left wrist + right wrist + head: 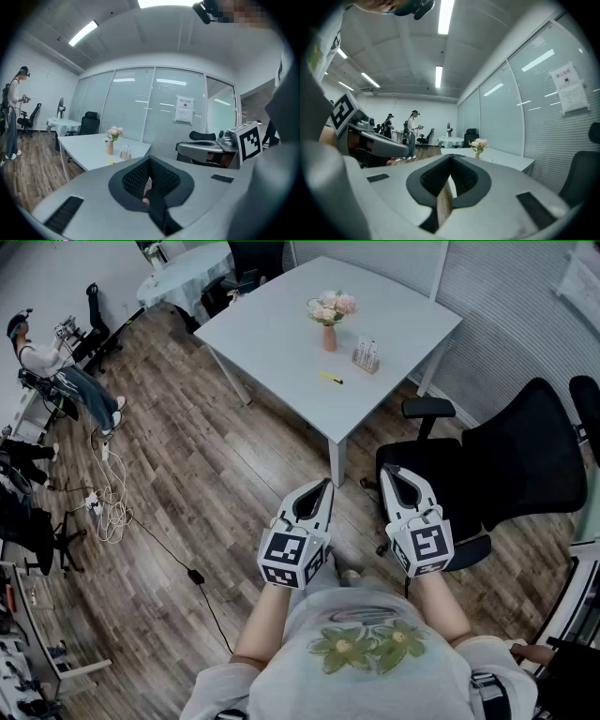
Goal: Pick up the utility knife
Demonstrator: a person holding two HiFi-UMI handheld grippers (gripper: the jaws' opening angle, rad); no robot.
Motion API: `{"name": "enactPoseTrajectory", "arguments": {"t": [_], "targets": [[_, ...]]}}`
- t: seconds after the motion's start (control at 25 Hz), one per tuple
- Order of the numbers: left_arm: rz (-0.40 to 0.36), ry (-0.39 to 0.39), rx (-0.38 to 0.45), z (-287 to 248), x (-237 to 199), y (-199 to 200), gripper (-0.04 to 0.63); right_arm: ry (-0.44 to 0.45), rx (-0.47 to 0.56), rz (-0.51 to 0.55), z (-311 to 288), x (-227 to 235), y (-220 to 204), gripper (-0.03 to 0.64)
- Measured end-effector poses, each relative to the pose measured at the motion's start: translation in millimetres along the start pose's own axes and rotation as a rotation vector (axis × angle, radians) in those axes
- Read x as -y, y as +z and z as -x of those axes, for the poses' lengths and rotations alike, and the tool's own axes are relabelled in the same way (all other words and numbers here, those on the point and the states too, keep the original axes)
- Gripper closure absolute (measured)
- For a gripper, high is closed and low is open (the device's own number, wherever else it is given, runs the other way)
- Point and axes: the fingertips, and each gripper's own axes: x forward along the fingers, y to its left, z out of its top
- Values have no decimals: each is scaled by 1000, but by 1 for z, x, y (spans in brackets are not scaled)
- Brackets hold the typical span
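Observation:
The utility knife (330, 378) is a small yellow bar lying on the white table (272, 329), near its front right side and far ahead of both grippers. It shows as a yellow sliver (111, 162) in the left gripper view. My left gripper (325, 483) and right gripper (386, 470) are held side by side close to the person's body, over the floor in front of the table's near corner. Each has its jaws together with nothing between them. The left gripper's tip (149, 159) and the right gripper's tip (451, 157) both point roughly level toward the table.
A pink vase of flowers (330, 320) and a small holder (367, 355) stand on the table behind the knife. A black office chair (511, 460) stands right of the grippers. Cables (111, 498) lie on the wood floor at left, where a person (56, 367) stands.

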Motion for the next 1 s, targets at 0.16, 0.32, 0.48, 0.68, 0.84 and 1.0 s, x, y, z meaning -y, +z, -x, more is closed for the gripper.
{"name": "enactPoseTrajectory", "arguments": {"t": [0.16,0.32,0.48,0.68,0.84,1.0], "targets": [[-5,-6,2,-16,-28,10,584,-6,-2,-2,-32,3,5,614],[-5,-21,3,-30,-59,25,584,-20,-2,1,-66,2,14,612],[-9,-46,6,-48,-83,38,584,-42,-4,18,-95,7,23,612],[-5,-75,3,-68,-117,49,584,-78,-5,19,-134,13,30,612],[1,-92,-13,-77,-149,52,584,-118,-18,28,-165,14,32,612],[0,-114,-25,-83,-176,53,584,-173,-37,32,-190,16,30,611]]}}
